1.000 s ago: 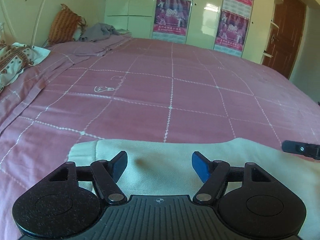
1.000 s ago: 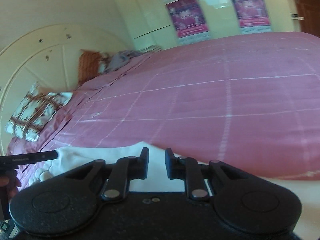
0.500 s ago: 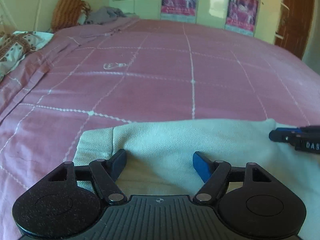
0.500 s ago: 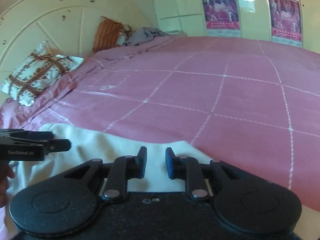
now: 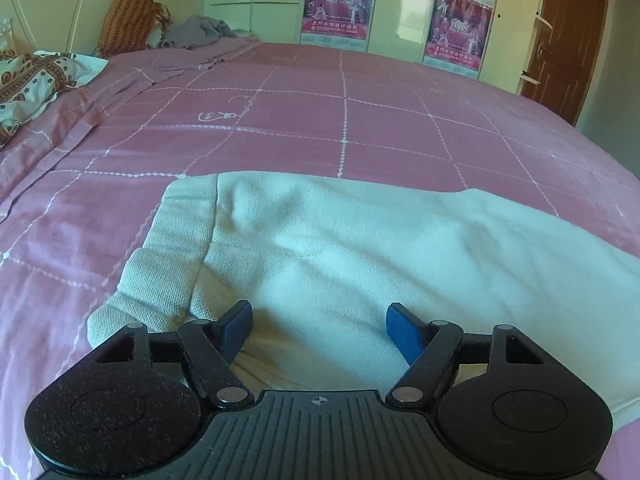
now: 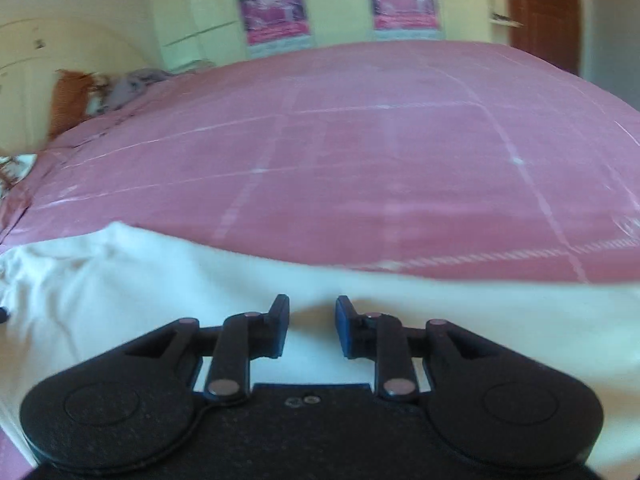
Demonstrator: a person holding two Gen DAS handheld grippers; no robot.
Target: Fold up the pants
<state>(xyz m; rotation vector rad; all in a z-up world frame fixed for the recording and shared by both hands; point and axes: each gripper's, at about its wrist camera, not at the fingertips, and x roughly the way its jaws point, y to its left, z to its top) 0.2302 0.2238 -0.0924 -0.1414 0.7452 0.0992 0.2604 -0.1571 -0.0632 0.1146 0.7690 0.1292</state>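
Cream-white pants (image 5: pixel 360 248) lie flat across the near part of a pink bed, with a ribbed cuff (image 5: pixel 168 264) at their left end. My left gripper (image 5: pixel 319 326) hovers over the cloth just right of that cuff, jaws wide open, nothing between them. In the blurred right wrist view the same pants (image 6: pixel 120 280) spread across the foreground. My right gripper (image 6: pixel 312 326) is above their far edge, its jaws opening with a narrow gap, and no cloth is pinched between the pads.
The pink checked bedspread (image 5: pixel 340 120) stretches far beyond the pants. Patterned pillows (image 5: pixel 32 80), an orange cushion (image 5: pixel 128 16) and a grey heap of clothes (image 5: pixel 200 32) lie at the headboard. Wardrobe doors with posters (image 5: pixel 340 0) and a brown door (image 5: pixel 568 40) stand behind.
Both grippers have moved forward over the pants, so more cloth and the cuff show. The right gripper swung right and its jaws widened slightly. The other gripper's tip has left each view.
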